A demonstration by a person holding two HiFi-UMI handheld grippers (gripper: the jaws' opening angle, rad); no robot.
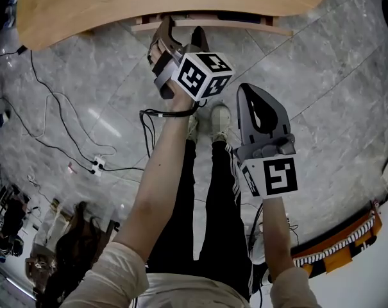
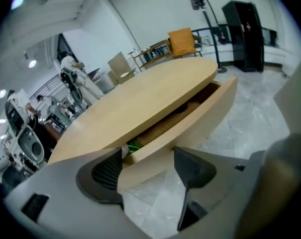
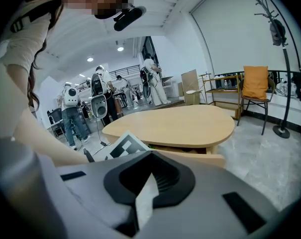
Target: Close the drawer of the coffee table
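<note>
Shows the left gripper (image 2: 148, 156) released, jaws wide apart, the pulled-out drawer (image 2: 190, 118) just ahead between them, unclamped, under the counter (image 2: 140, 98). Shows the right gripper (image 3: 149, 179) clenched on nothing, farther back.

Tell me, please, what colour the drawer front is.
Drawer front: pale wood, clearest in the left gripper view.

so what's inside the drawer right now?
The drawer is partly open. In the gap, something green shows at the near end and a brownish shape further along. The tabletop covers the rest.
</note>
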